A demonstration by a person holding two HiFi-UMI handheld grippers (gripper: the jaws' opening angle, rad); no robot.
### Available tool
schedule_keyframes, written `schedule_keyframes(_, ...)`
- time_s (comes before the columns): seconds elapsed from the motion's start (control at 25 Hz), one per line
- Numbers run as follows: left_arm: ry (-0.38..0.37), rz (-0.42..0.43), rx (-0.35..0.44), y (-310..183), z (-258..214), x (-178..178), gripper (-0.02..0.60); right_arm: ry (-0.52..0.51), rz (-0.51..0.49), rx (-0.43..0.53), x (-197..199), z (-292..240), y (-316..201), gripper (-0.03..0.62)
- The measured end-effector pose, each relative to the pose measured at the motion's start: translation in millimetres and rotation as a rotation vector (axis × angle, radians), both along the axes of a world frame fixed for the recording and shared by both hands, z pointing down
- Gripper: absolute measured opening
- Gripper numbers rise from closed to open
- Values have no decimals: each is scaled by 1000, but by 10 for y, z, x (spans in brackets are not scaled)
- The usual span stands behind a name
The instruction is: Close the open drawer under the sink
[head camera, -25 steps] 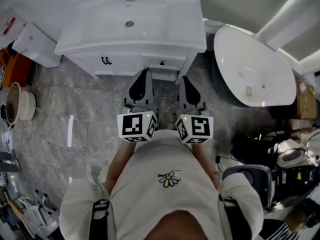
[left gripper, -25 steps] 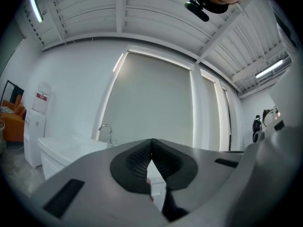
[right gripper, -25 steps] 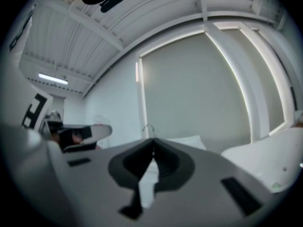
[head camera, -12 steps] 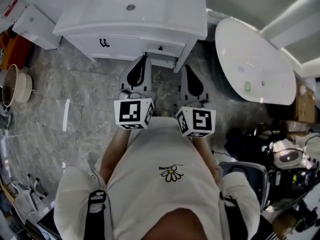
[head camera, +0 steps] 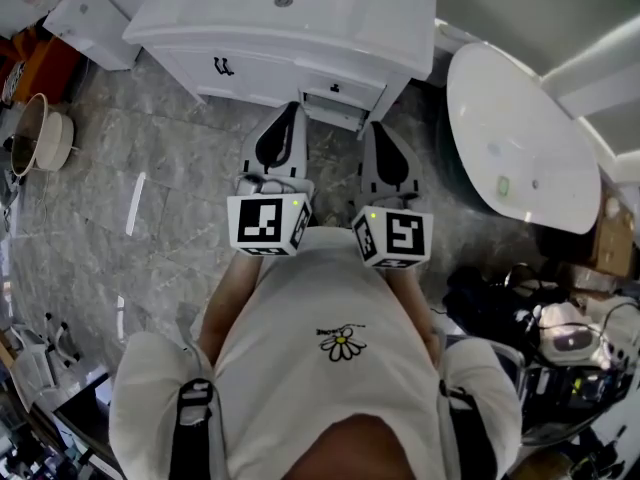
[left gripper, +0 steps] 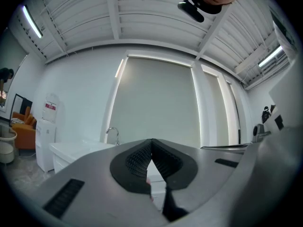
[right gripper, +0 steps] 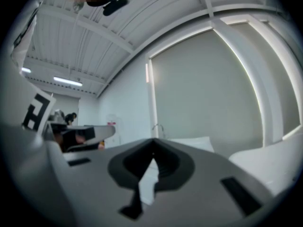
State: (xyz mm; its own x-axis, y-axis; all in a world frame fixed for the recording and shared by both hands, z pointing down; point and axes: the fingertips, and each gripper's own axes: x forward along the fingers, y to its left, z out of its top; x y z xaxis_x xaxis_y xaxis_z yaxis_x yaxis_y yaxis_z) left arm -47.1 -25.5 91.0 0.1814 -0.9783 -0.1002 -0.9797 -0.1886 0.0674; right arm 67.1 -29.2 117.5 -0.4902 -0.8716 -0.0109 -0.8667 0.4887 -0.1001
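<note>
The white sink vanity [head camera: 290, 38] stands at the top of the head view. Its small drawer [head camera: 336, 96] with a black knob sits under the basin, its front a little forward of the cabinet face. My left gripper [head camera: 291, 109] is shut and empty, pointing at the vanity just left of the drawer. Beside it, my right gripper [head camera: 373, 128] is also shut and empty, just right of the drawer. In the left gripper view the left gripper [left gripper: 151, 141] has its jaws meeting at the tip, with the vanity [left gripper: 71, 151] beyond. The right gripper [right gripper: 152, 153] is closed the same way.
A white bathtub [head camera: 515, 138] lies to the right of the vanity. A white unit [head camera: 85, 8] and a round bowl [head camera: 35, 133] stand at the left. Bags and gear [head camera: 560, 338] crowd the lower right. The floor is grey marble tile [head camera: 170, 188].
The head view has swung, so the vanity now sits further right and higher in the picture. Both grippers stay shut, side by side in front of the drawer.
</note>
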Motion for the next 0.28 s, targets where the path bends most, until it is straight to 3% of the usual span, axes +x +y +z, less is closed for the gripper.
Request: schedule_keyframes(0.28, 2, -60, -30, 31, 129, -155, 21, 17, -85, 2, -196, 66, 4, 29)
